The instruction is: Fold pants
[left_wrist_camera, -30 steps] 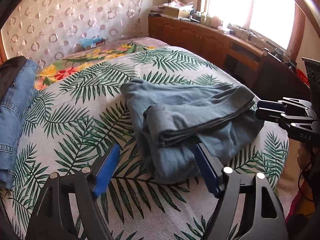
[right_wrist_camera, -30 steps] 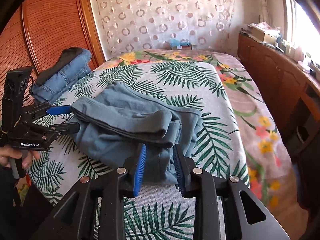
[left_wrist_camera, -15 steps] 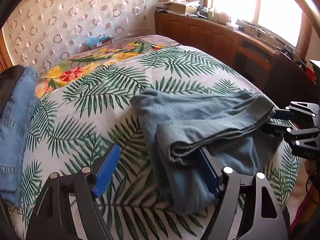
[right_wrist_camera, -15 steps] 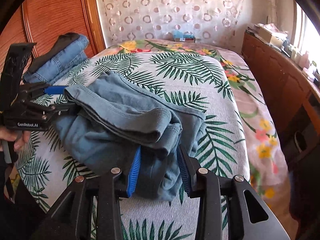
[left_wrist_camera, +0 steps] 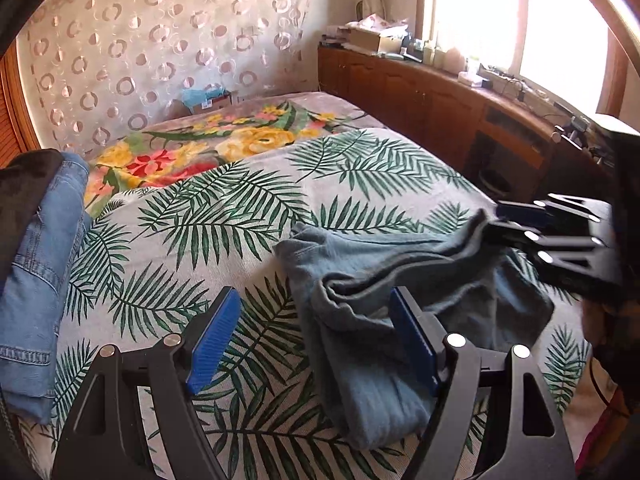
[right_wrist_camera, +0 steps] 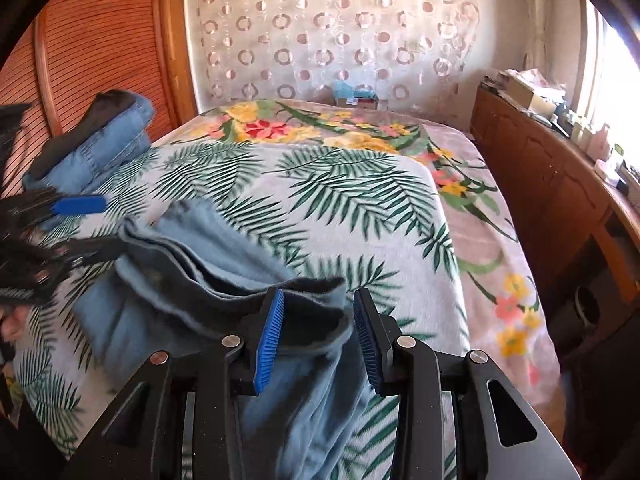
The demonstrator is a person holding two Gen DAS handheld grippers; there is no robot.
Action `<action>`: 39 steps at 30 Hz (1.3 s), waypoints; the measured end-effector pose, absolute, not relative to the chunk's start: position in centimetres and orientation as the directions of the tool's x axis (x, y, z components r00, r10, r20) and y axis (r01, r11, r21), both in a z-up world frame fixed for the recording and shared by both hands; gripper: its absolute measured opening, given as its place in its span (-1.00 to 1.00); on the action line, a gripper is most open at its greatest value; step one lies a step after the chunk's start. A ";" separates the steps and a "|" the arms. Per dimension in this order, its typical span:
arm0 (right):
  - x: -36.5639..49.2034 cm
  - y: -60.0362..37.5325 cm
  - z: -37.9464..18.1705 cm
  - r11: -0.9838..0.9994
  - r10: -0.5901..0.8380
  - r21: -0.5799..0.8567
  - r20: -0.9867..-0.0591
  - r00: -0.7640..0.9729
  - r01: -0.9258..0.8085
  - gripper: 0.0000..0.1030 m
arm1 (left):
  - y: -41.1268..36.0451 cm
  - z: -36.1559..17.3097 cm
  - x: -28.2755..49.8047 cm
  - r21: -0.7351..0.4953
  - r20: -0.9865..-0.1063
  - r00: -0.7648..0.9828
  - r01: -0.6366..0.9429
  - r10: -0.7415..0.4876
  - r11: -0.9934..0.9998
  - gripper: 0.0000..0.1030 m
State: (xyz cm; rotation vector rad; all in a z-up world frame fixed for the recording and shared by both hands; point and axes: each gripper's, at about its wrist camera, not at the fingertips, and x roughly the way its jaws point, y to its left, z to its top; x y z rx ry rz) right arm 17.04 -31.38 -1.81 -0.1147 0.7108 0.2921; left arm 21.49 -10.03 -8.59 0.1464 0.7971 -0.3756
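Grey-blue pants (left_wrist_camera: pixel 420 264) lie loosely folded and bunched on the palm-leaf bedspread (left_wrist_camera: pixel 224 216), near its front edge. My left gripper (left_wrist_camera: pixel 314 340) is open wide. The near end of the pants rests against its right finger, with a fold just inside the jaws. In the right wrist view the pants (right_wrist_camera: pixel 192 264) run from the left gripper (right_wrist_camera: pixel 108 224) to my right gripper (right_wrist_camera: pixel 318 336). A folded edge sits between the right pads. Both pad faces still show, and I see no squeeze. From the left wrist view the right gripper (left_wrist_camera: pixel 498 220) meets the raised far edge of the pants.
A stack of folded blue jeans (left_wrist_camera: pixel 36 280) with a dark garment on top lies on the bed's left side. A wooden cabinet (left_wrist_camera: pixel 432 96) with clutter runs under the window on the right. A small box (left_wrist_camera: pixel 208 98) stands at the bed's far end. A hand shows at the right wrist view's left edge.
Both grippers have closed in on the pants from opposite ends. The folded edge now lies between the right pads, which stand slightly wider. The pants are more bunched and raised.
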 end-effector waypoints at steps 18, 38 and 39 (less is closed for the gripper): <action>14.9 -33.7 -1.5 0.952 0.283 0.097 -0.640 0.714 -0.290 -0.27 | -10.7 -11.2 21.4 0.012 -0.766 0.585 0.428 -0.266 0.904 0.50; 19.5 -33.7 -3.0 0.893 0.395 0.105 -0.650 0.649 -0.438 -0.86 | -11.0 -11.8 25.4 0.019 -0.773 0.580 0.424 -0.255 0.906 0.50; 19.8 -33.9 -3.0 0.897 0.391 0.106 -0.644 0.657 -0.429 -0.86 | -11.0 -11.6 25.5 0.021 -0.772 0.582 0.427 -0.257 0.904 0.50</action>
